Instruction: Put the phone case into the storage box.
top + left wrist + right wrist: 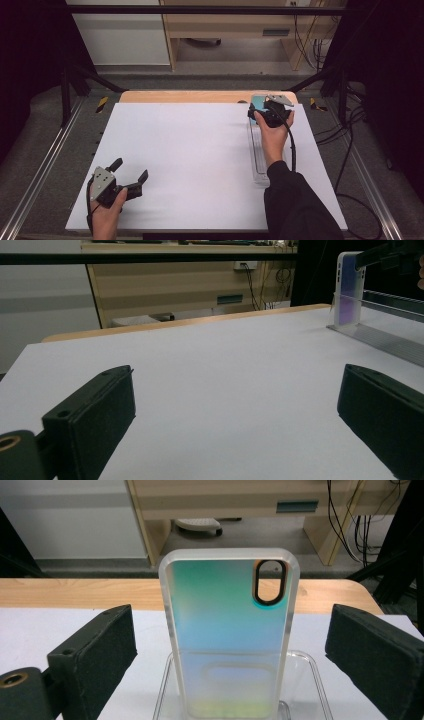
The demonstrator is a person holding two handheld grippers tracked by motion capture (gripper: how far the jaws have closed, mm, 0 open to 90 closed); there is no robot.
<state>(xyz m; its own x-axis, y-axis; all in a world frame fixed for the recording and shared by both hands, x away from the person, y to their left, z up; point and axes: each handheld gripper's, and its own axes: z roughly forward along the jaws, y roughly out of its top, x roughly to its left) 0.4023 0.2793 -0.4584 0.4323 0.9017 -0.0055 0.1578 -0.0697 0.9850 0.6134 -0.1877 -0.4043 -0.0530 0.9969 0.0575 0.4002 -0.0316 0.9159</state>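
Note:
An iridescent phone case [227, 630] with a clear rim and an oval camera cutout stands upright in the far end of a clear plastic rack [258, 162]. In the high view its blue-green top [257, 103] shows just past my right gripper [270, 111]. That gripper is open, its jaws wide on either side of the case without touching it [230, 650]. My left gripper [131, 172] rests at the near left of the white board, open and holding nothing [235, 410]. From the left gripper view the case [349, 287] stands at the far right.
A white board [190, 160] covers a wooden table whose far edge [185, 96] shows. Black frame struts [67, 85] and metal rails [45, 160] flank the table. Cables [350, 150] trail along the right side. Wooden furniture [230, 27] stands beyond.

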